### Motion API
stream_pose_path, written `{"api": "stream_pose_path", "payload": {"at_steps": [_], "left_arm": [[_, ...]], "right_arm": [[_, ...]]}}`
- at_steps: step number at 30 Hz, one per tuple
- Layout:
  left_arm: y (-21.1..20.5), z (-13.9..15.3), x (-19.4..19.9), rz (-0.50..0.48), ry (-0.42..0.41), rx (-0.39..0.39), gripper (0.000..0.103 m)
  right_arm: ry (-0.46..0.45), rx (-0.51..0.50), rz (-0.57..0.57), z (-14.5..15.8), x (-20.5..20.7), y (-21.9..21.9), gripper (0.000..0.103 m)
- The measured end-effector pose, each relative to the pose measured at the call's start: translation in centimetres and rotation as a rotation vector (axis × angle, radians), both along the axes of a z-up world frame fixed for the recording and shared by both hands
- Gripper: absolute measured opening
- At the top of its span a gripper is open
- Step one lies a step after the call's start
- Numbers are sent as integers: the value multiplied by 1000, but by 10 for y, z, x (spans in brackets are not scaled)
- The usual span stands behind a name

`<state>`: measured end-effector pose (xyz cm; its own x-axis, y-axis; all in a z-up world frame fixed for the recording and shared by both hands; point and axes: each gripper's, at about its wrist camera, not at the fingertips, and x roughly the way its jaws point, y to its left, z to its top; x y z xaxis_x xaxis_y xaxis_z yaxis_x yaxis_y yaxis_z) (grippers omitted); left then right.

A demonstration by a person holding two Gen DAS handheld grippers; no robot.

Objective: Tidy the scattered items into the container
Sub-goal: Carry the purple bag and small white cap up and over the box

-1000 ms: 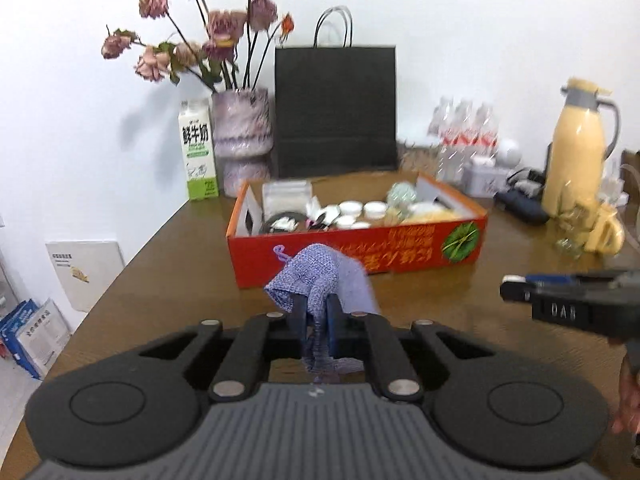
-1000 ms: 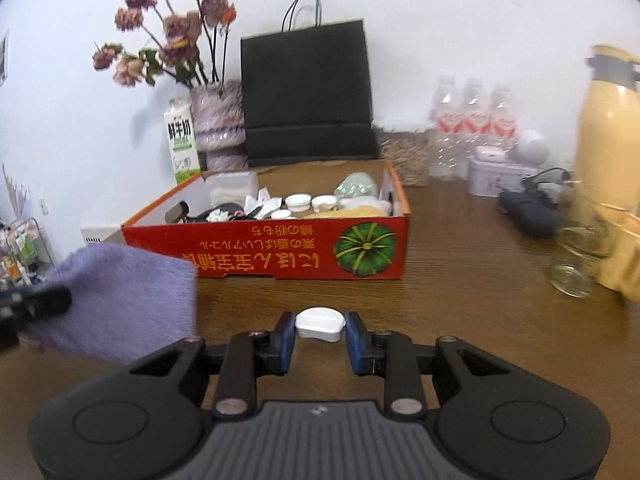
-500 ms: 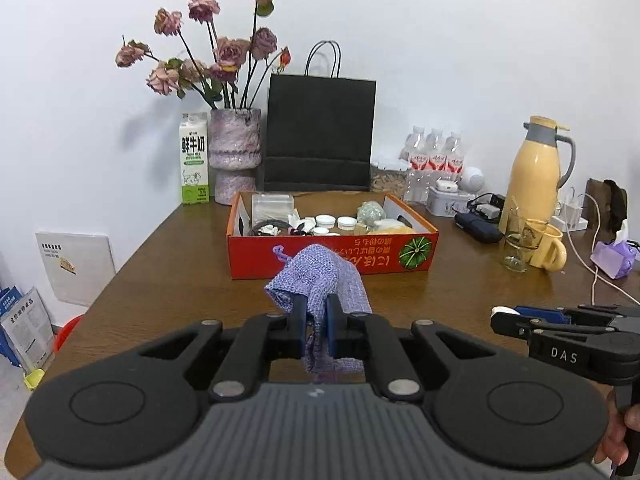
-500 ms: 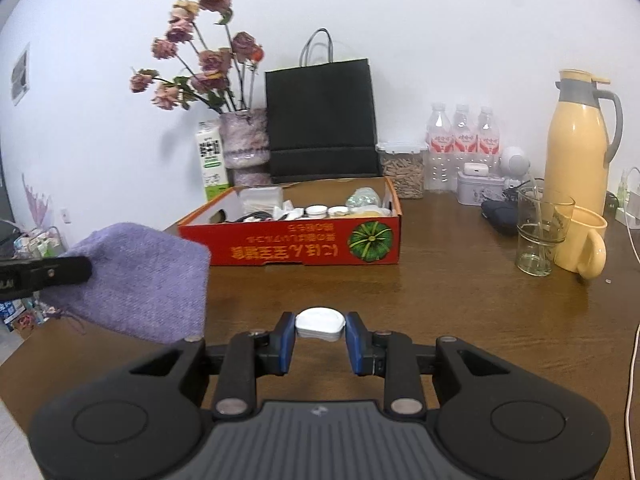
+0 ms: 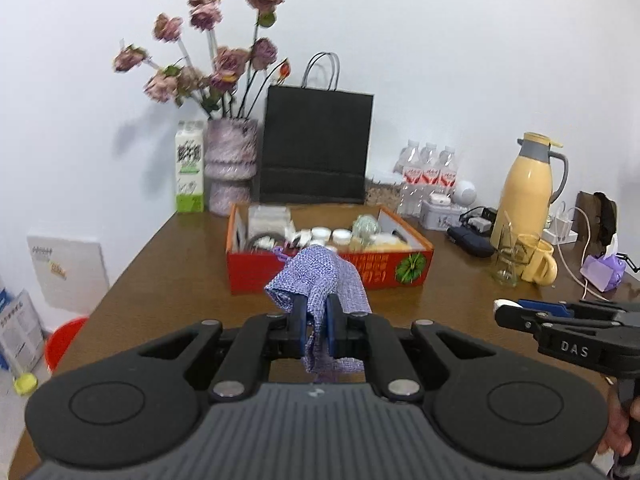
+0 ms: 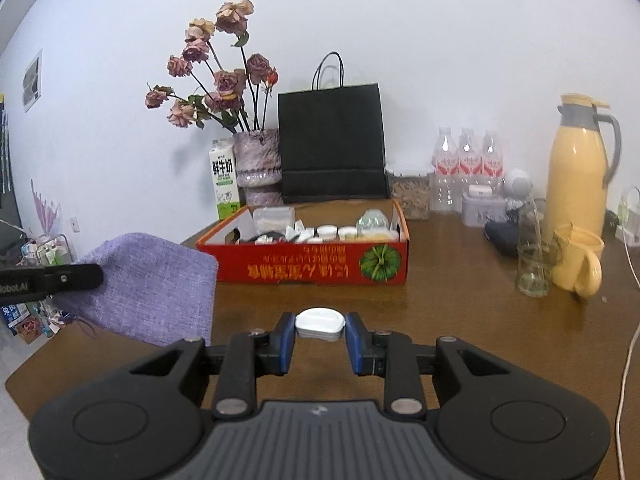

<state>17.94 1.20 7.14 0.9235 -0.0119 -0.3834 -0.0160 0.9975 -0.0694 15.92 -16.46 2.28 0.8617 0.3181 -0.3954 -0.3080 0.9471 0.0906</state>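
The left gripper (image 5: pixel 316 322) was clamped on a purple cloth (image 5: pixel 320 280), held in the air over the table (image 5: pixel 160 272) and short of the red box (image 5: pixel 328 276). The right gripper (image 6: pixel 320 340) was closed on a small white case (image 6: pixel 320 323), also held above the table and well apart from the box.

The box already held several things: small jars, a clear tub, packets and a greenish bundle, so most of the tidying looked done. By my reading, 2 items were left, both in hand and neither yet over the box. No other loose items showed on the table near the box.
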Motion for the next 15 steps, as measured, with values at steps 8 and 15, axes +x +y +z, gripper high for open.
{"api": "stream_pose_path", "payload": {"at_steps": [8, 15], "left_arm": [[17, 26, 103, -57, 23, 27, 10], [40, 22, 208, -124, 135, -63, 10]], "right_arm": [[-3, -6, 39, 27, 111, 11, 26], [95, 31, 101, 37, 236, 38, 26]]}}
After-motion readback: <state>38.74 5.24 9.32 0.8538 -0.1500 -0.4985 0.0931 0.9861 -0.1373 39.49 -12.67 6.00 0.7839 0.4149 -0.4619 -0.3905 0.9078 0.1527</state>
